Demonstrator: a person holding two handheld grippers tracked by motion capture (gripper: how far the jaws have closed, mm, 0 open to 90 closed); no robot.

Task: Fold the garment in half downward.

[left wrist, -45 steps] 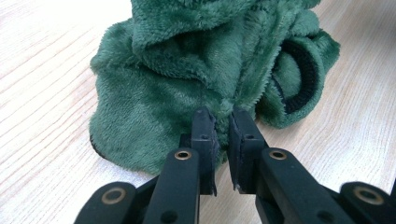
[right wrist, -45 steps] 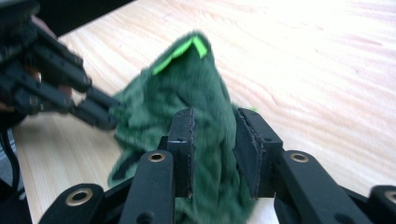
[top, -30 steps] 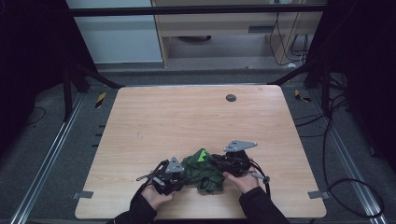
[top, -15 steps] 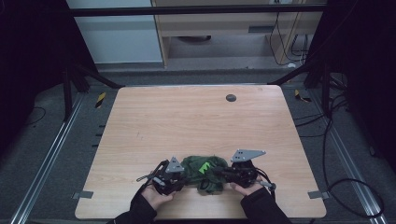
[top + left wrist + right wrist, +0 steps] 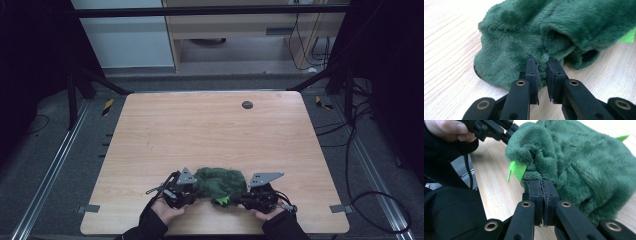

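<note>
1. Green plush cloth [image 5: 220, 183] lies bunched in a low heap at the near edge of the worktop [image 5: 210, 130], between the person's two hands.
2. Its pile is dark green and fleecy; small bright green felt tabs [image 5: 517, 170] stick out of the folds, one near the right tool in the right gripper view and another at the heap's front in the high view.
3. No brand, label or writing can be read on the cloth, the tools or the worktop; the felt tabs look plain, though they are small and partly folded, so a mark could be hidden.
4. Left tool [image 5: 542, 65] holds the cloth's left side: its two black jaws stand close together with a narrow gap, and a ridge of green plush is pinched between the pads.
5. Right tool [image 5: 543, 185] grips the cloth's right side: its jaws are pressed almost flat together on a thin edge or seam of the plush, and they have just been closing and easing slightly with that edge between them.
6. In the high view the left tool [image 5: 181, 188] and the right tool [image 5: 260, 192] sit at either end of the heap, each with a grey three-cornered plate on top and a cable trailing off.
7. Both hands come in from the bottom edge in dark sleeves, the left hand [image 5: 165, 210] and the right hand [image 5: 267, 212] resting near the worktop's front edge.
8. Farther off, a small dark round disc [image 5: 247, 104] sits on the wood near the far edge, well apart from the cloth.
</note>
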